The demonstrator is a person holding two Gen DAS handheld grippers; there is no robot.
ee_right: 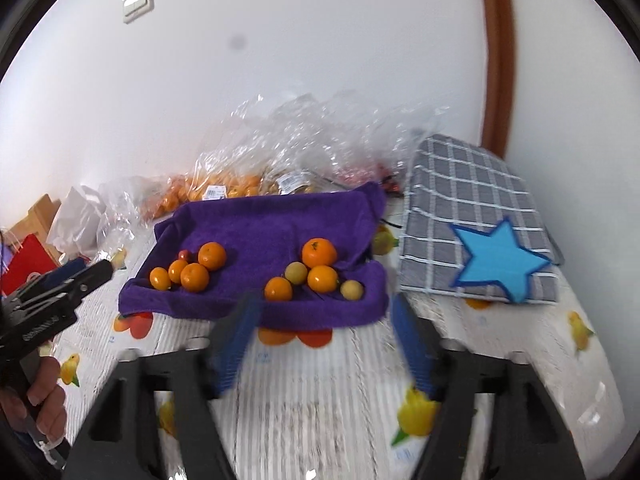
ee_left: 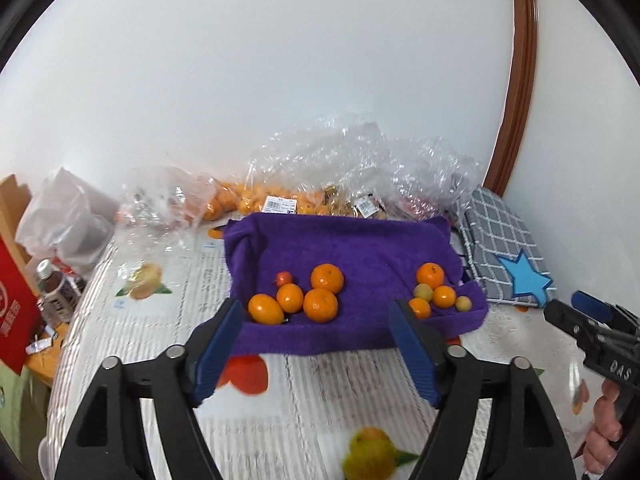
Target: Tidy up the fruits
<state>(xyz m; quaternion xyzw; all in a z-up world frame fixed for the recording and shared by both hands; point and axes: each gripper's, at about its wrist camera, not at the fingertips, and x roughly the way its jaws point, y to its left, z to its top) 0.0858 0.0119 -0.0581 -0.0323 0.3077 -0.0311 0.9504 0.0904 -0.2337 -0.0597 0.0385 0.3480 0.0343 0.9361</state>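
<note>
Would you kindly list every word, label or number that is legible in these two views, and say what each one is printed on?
"DAS": white letters on the black body of the right gripper, seen in the left wrist view.
White lettering on the black left gripper: blurred, unreadable.
White price labels on the clear plastic fruit bags: barcodes and print too small.
White characters on the red paper bag: cut off, unreadable.
Brown bottle label: too small.

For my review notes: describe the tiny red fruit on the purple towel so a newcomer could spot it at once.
Find the purple towel spread on the table. Its left side holds a cluster of orange citrus; the tiny red fruit sits at that cluster's far left edge. It is the only red piece there, and much smaller than its orange neighbours.
</note>
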